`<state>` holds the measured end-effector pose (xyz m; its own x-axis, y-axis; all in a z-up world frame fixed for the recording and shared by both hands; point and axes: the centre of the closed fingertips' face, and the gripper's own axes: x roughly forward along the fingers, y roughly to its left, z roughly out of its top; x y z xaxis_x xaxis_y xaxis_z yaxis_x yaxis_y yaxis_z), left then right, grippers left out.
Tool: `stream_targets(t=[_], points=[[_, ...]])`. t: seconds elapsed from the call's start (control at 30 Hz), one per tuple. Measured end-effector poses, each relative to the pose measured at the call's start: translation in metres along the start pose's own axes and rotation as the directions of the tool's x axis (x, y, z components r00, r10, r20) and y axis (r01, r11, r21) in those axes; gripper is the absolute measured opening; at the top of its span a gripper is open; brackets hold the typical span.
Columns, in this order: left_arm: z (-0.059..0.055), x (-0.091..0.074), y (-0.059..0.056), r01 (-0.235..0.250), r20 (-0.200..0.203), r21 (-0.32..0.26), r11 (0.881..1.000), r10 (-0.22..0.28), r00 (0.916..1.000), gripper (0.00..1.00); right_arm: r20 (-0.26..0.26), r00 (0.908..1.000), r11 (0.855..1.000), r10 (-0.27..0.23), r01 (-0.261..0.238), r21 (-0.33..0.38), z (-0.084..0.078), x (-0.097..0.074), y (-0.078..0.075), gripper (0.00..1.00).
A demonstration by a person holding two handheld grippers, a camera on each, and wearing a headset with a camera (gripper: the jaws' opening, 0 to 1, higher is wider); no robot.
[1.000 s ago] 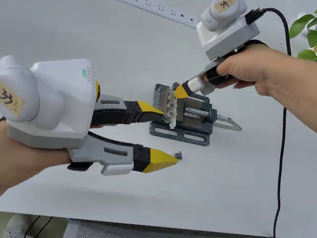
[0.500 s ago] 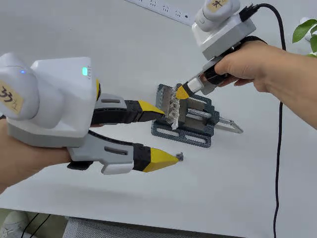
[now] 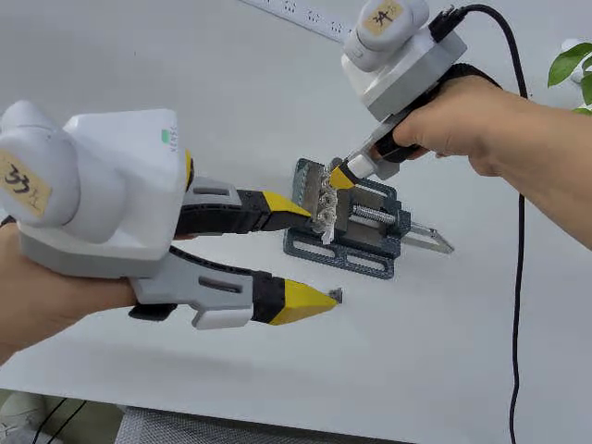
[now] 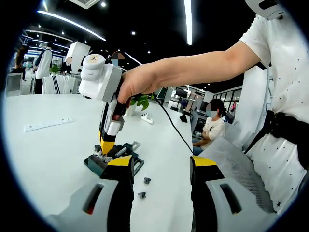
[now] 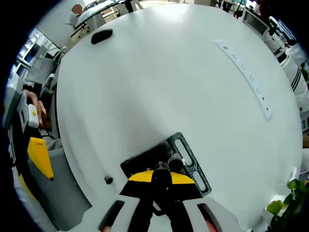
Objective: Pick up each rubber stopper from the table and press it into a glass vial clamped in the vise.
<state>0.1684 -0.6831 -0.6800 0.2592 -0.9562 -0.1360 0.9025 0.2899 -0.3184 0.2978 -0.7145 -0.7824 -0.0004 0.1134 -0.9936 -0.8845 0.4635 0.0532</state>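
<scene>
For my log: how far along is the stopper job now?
Done: cannot tell; the vials in the vise are too small. In hand: right gripper holds a stopper over them. Remaining: two loose stoppers on the table; left gripper open.

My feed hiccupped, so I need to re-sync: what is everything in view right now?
table: one, white, under everything.
vise: one, dark grey, mid-table.
glass vials: a row, clear, clamped in the vise; count unclear.
loose stoppers: two, dark, on the table beside the vise.
held stopper: one, dark, apparently pinched above the vials.
power strip: one, white, far table edge.
plant: one, green, right edge.
cable: one, black, running down the table's right side.
left gripper: one, grey with yellow tips, open, near the vise.
right gripper: one, same colours, shut, tips down on the vials.
</scene>
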Motion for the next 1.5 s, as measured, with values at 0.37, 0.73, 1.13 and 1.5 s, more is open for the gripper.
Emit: stream_targets(t=[0.37, 0.73, 1.13, 1.5], points=[[-0.0024, 0.0009, 0.0014, 0.001, 0.004, -0.009, 1.000, -0.001, 1.0000, 0.44, -0.035, 0.9986, 0.998, -0.041, 0.039, -0.044, 0.0008, 0.0004, -0.0008, 0.05], [0.0012, 0.0015, 0.0020, -0.001, 0.019, -0.014, 1.000, 0.002, 0.9998, 0.44, -0.057, 0.9968, 0.996, -0.055, 0.051, -0.067, 0.0002, 0.0010, 0.0021, 0.05], [0.0008, 0.0004, 0.0022, -0.009, 0.020, -0.018, 1.000, 0.009, 0.9998, 0.44, 0.005, 0.9994, 0.995, -0.035, 0.035, -0.090, -0.0008, 0.0007, 0.0002, 0.05], [-0.0004, 0.0001, 0.0036, -0.014, 0.023, -0.025, 1.000, 0.015, 0.9996, 0.43, 0.036, 0.9992, 0.997, -0.018, 0.021, -0.076, -0.0017, -0.0009, 0.0015, 0.06]])
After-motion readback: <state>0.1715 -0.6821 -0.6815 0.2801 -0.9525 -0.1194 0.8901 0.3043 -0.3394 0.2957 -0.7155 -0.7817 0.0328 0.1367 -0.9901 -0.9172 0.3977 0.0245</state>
